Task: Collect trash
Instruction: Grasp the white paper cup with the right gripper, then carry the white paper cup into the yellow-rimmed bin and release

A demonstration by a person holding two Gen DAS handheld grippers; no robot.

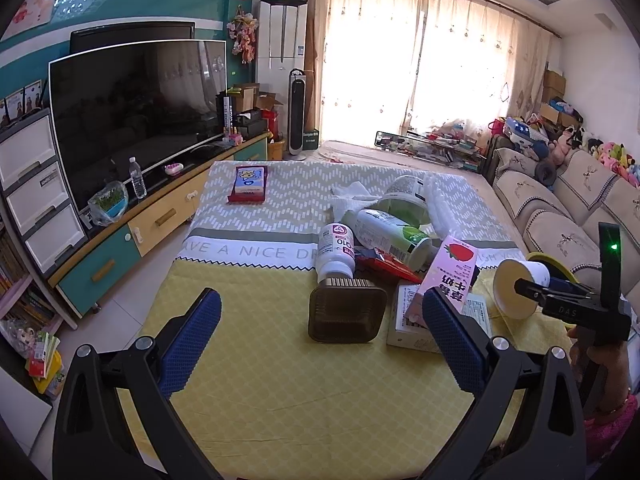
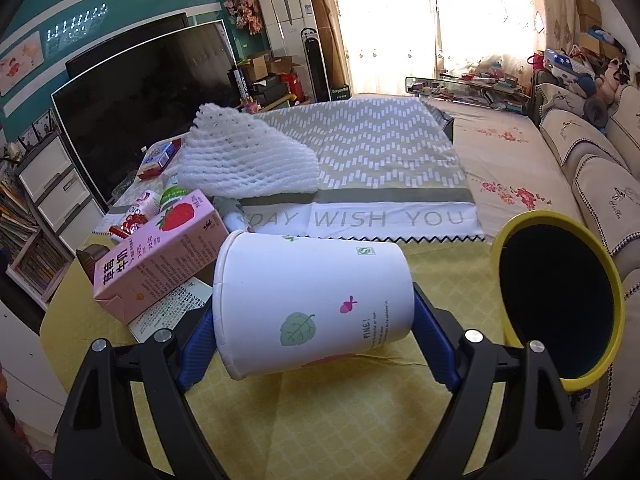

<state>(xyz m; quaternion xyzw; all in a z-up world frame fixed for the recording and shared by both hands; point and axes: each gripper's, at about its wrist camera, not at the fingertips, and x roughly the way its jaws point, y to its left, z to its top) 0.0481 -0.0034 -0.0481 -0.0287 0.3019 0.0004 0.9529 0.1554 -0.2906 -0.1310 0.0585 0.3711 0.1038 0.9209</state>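
So, cup (image 2: 312,304): white paper, on its side, clamped btwn right claw (image 2: 314,334) pads, mouth twd left, above yellow cloth (image 2: 320,420).
Bin (image 2: 560,304): yellow rim, dark inside, just right of cup.
Carton (image 2: 160,256): pink strawberry milk, left of cup, leaning on trash pile.
Left claw (image 1: 322,322): wide open, empty, hovering over worktop (image 1: 260,380) nr brown tray (image 1: 346,314) & bottle (image 1: 336,254).

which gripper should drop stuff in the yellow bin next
Right. The right gripper is already shut on the paper cup, and the yellow bin sits just to its right. The left gripper is open, holding nothing, farther from it.
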